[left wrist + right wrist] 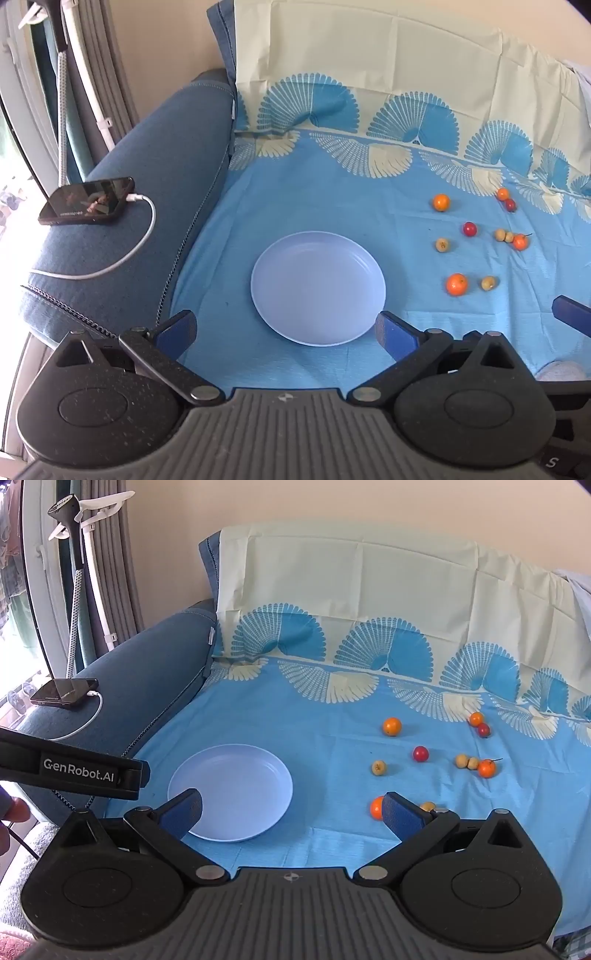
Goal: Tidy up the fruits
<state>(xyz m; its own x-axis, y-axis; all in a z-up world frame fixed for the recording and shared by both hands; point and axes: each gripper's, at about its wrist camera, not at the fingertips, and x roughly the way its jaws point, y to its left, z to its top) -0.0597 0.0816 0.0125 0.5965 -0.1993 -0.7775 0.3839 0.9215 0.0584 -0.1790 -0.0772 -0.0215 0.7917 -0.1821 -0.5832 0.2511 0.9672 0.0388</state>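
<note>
A pale blue plate (291, 325) lies empty on the blue cloth, also in the right wrist view (258, 819). To its right lie several small fruits: orange ones (457, 284) (392, 726), red ones (470, 229) (420, 753) and yellowish ones (442, 244) (379, 767). My left gripper (286, 332) is open and empty, its fingers either side of the plate's near edge. My right gripper (291, 812) is open and empty, between the plate and the nearest orange fruit (376, 807). One right finger (570, 314) shows at the left view's right edge.
A phone (86, 201) on a white charging cable (122, 258) rests on the blue sofa arm at the left. The patterned cloth (332, 716) runs up the sofa back. A garment steamer (72, 590) and curtains stand at the far left.
</note>
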